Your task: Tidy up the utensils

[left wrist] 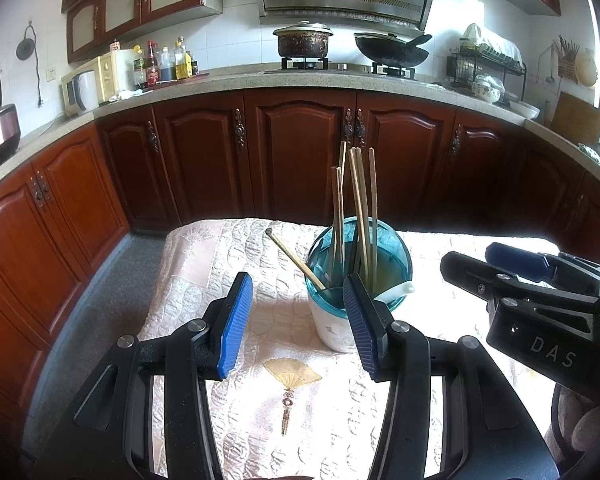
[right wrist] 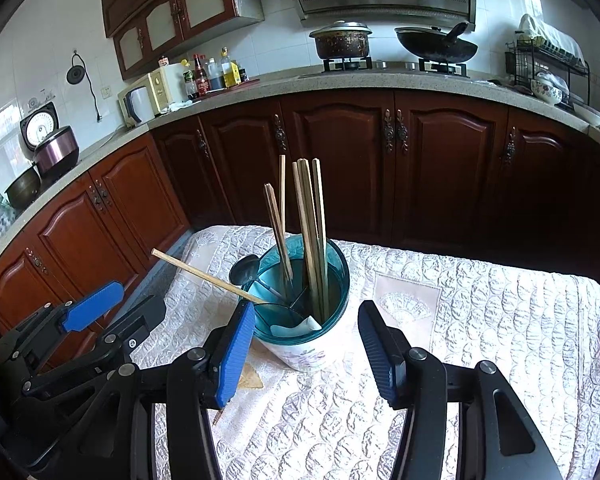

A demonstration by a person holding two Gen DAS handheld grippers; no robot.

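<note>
Left gripper first: from its own wrist camera we've got the blue pads spread wide apart with nothing between them, hanging low over the quilted tablecloth just in front of the utensil holder. Its right pad sits close against the holder's rim, though we can't tell if it's actually touching. The chopsticks stand mostly upright inside because the teal cup is deep enough to prop them, while one wooden-handled utensil leans way out to the left. A white spoon pokes over the near rim. The right gripper shows at the edge of this view, off to the side.

Switching to the right wrist camera: the right gripper's own fingers are also apart and empty, straddling the view of the holder (looks like everything's already parked in it). A dark ladle hangs over the far-left rim. We'd guess the sorting is basically finished, since no loose utensils show on the cloth, and both tools are held back, probably to avoid knocking that leaning stick.
</note>
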